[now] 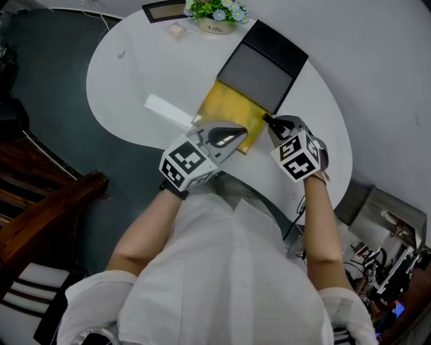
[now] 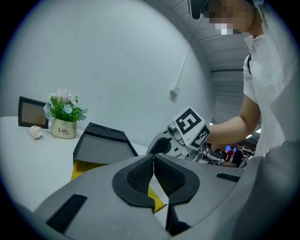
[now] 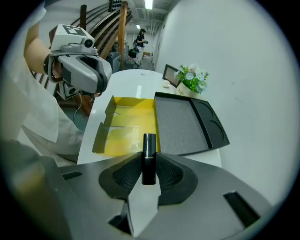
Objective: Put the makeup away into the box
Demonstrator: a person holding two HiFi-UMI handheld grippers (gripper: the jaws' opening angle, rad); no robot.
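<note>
A person at a white oval table [image 1: 121, 74] holds a two-jaw gripper in each hand. The right gripper [image 3: 148, 169] pinches a small black makeup tube [image 3: 149, 145], probably a lipstick. Its ribbed pads clamp the tube's lower half, and the top end sticks out past the jaws. The tube hangs above the near right edge of the yellow box [image 3: 126, 126], not yet inside it. The left gripper [image 2: 153, 161] has its jaws pressed together with nothing between them, and it hovers over the near left part of the box. The tube looks light, stiff and smooth-shelled, so it could slip or swivel in a loose pinch. The cap might also pull off if gripped alone, so a hold across the middle of the barrel, much as now, seems soundest. The yellow box lies open with its flaps spread, and its visible floor is bare. Against its far right end lies a dark grey tray [image 3: 180, 124] with a textured inner face and a black section with round recesses, and nothing rests in it. At the far end of the table stand a flower pot [image 1: 215, 17] and a small picture frame [image 1: 163, 10]. A white strip [image 1: 168, 110] lies left of the box.
</note>
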